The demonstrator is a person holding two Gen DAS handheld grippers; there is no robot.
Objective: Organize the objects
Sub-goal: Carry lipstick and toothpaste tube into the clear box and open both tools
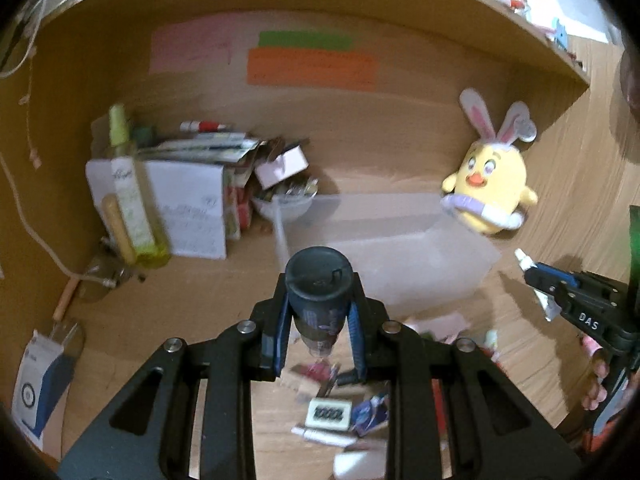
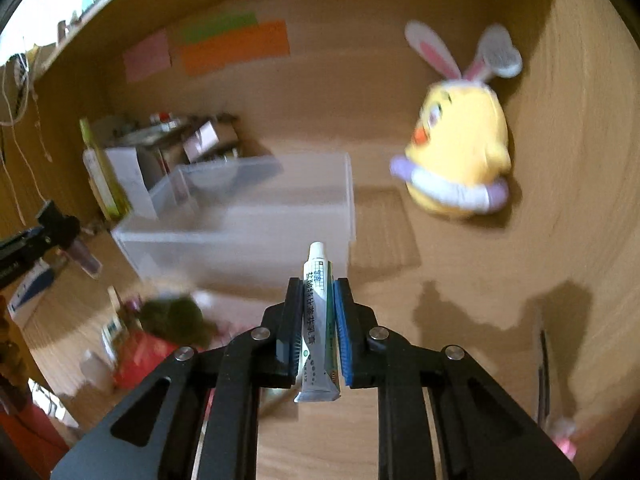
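- The left tool (image 1: pixel 320 312) is clamped on a dark capped bottle (image 1: pixel 319 294), held above the desk (image 1: pixel 208 304) just in front of the clear bin (image 1: pixel 404 256).
- The right tool (image 2: pixel 317 320) grips a white tube (image 2: pixel 318 320), cap forward, near the bin's (image 2: pixel 240 220) front wall.
- A yellow plush chick (image 2: pixel 460 148) sits right of the bin.
- Small items (image 1: pixel 332 412) lie scattered on the desk below the left tool.

Warm, dim indoor light; daylight glare whitens the top corners of both views; motion blur smears the yellow plush chick with rabbit ears (image 2: pixel 460 148) and clear plastic bin (image 2: pixel 256 216); fisheye curvature bends the wooden desk (image 2: pixel 460 380), where dark shadows fall.
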